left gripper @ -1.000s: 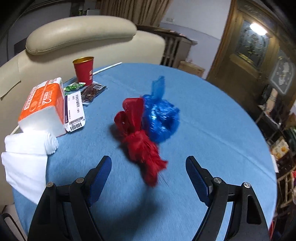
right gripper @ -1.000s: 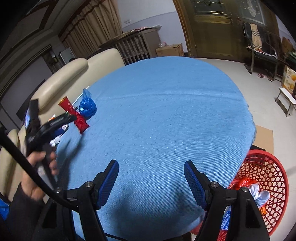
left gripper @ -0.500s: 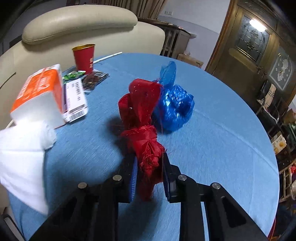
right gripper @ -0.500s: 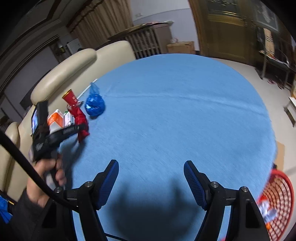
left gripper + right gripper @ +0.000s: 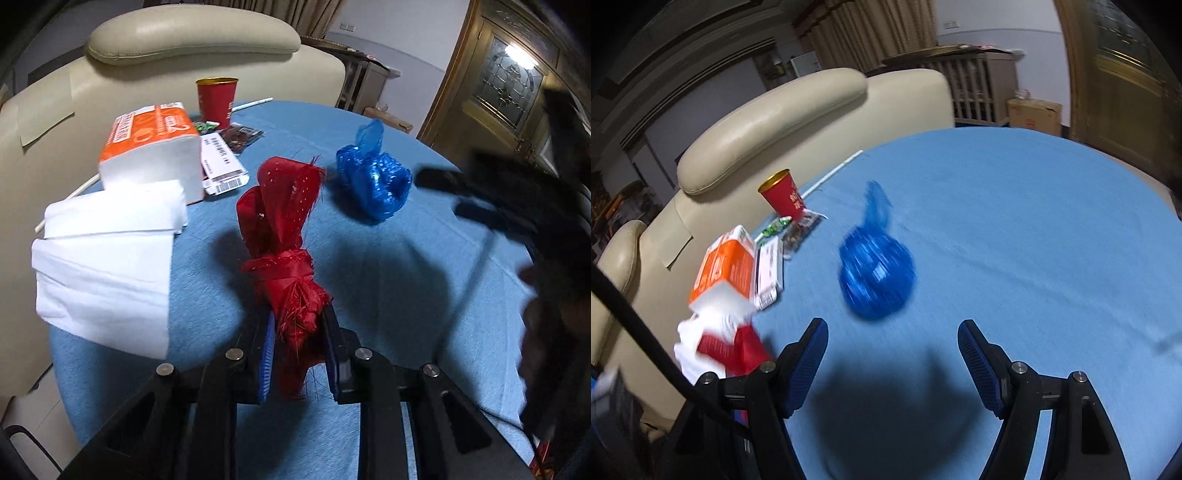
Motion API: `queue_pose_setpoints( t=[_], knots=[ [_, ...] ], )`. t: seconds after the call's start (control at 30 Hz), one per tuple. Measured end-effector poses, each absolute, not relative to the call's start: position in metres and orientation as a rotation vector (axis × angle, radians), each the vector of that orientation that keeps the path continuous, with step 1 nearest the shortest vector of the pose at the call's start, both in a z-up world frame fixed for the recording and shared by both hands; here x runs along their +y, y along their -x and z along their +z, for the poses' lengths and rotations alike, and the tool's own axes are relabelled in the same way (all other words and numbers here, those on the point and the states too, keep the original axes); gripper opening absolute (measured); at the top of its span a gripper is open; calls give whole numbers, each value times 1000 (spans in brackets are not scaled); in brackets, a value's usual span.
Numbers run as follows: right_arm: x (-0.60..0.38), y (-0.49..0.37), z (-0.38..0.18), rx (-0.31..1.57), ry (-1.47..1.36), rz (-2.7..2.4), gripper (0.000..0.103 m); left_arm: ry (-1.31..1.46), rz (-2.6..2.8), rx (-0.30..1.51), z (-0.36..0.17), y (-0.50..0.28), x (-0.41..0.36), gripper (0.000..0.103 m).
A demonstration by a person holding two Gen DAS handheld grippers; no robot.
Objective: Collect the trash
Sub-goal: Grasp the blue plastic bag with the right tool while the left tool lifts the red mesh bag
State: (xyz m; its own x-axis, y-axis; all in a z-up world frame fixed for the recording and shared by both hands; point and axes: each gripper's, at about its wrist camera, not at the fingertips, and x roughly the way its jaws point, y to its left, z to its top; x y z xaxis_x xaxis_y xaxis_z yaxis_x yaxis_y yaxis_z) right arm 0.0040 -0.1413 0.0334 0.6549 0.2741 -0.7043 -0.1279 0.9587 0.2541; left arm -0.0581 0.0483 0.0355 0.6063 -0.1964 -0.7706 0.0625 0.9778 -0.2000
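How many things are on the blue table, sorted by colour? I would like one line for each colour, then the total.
Red: 2, the red bundle held in the left claw and the red cup
Blue: 1, the blue bag
Orange and white: 1, the tissue pack
White: 1, the loose tissues
Total: 5, small wrappers not counted

The left gripper, wide open a second ago, is now clamped on the lower end of the red ribbon bundle, which stands up and apart from the blue bag instead of lying against it. The right gripper, formerly far across the table, now hovers open just short of the blue bag.
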Motion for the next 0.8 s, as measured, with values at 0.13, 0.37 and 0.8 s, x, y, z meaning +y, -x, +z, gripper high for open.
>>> queue_pose_setpoints(
  t=[0.13, 0.37, 0.8],
  knots=[
    [-119, -43, 27, 841, -139, 221, 77, 154, -146, 915, 34, 55, 53, 25],
    [-104, -79, -1, 923, -103, 244, 58, 150, -152, 913, 35, 55, 52, 25],
    [-160, 21, 28, 843, -177, 179, 54, 108, -213, 873, 60, 79, 25, 25]
  ],
)
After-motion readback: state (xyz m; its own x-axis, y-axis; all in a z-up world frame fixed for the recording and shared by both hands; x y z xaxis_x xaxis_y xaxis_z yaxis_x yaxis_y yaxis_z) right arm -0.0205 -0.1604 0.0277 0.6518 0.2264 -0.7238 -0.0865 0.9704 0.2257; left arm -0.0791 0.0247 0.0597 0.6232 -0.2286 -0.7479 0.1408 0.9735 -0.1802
